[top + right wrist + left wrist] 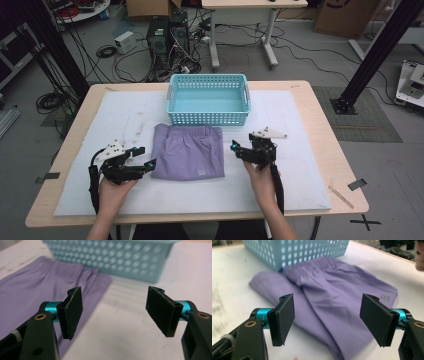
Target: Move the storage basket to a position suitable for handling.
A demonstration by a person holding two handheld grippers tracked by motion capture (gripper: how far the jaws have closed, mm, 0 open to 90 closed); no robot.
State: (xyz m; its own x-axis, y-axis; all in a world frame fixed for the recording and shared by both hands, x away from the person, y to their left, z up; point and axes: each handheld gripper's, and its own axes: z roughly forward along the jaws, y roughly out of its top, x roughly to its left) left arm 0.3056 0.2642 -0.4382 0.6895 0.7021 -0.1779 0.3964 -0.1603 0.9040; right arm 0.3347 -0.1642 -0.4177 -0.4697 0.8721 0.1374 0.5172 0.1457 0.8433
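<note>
The folded purple shorts (188, 151) lie flat on the counter (300, 150), their waistband touching the near wall of the blue basket (208, 99). The left claw (145, 158) hovers wide open just left of the shorts, and the right claw (239, 148), also spread wide, hovers just right of them.
</note>
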